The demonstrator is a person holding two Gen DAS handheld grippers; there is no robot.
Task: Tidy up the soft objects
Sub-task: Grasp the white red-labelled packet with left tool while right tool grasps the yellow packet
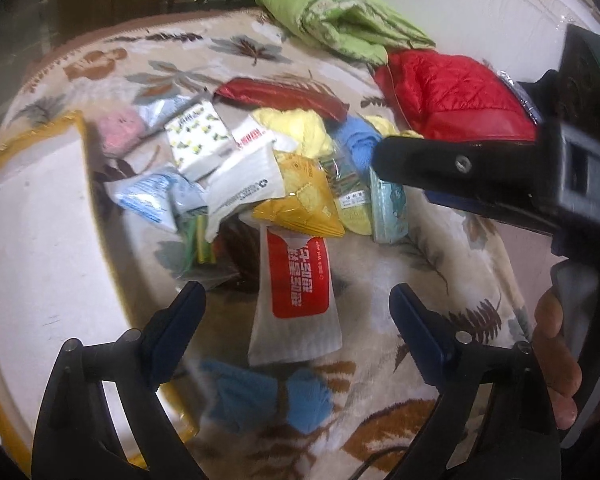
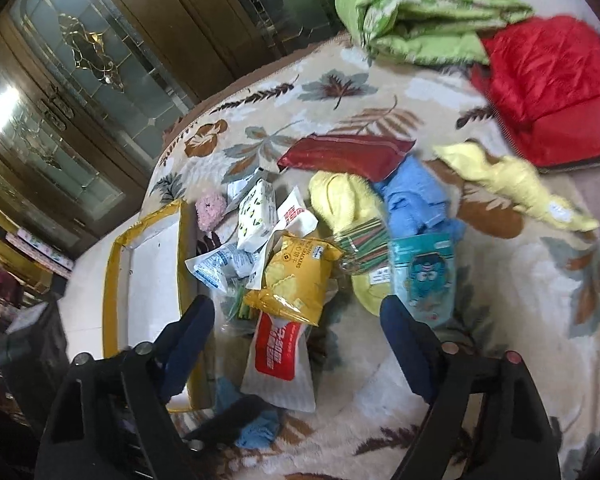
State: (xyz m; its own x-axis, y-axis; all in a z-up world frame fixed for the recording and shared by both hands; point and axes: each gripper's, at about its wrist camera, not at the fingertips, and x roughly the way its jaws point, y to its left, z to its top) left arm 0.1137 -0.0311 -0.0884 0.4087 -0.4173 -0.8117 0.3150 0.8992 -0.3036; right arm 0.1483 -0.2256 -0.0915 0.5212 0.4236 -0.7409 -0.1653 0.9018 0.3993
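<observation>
A heap of packets and cloths lies on a leaf-patterned blanket (image 1: 380,300). My left gripper (image 1: 296,300) is open just above a white packet with a red label (image 1: 296,280), one finger on each side and neither touching it. Open too, my right gripper (image 2: 296,308) hovers over the same packet (image 2: 280,356) and a yellow cracker bag (image 2: 296,276). Soft things: a pink fuzzy ball (image 1: 120,132), a yellow cloth (image 1: 296,128), a blue towel (image 2: 416,196), and a blue cloth (image 1: 268,396) close under my left fingers.
A white box with a yellow rim (image 1: 32,240) sits left of the heap. A green quilt (image 2: 420,16) and a red padded jacket (image 2: 552,92) lie at the back right. A dark red pouch (image 2: 348,152) and a teal pack (image 2: 424,276) border the heap. Glass-fronted cabinets (image 2: 80,60) stand behind.
</observation>
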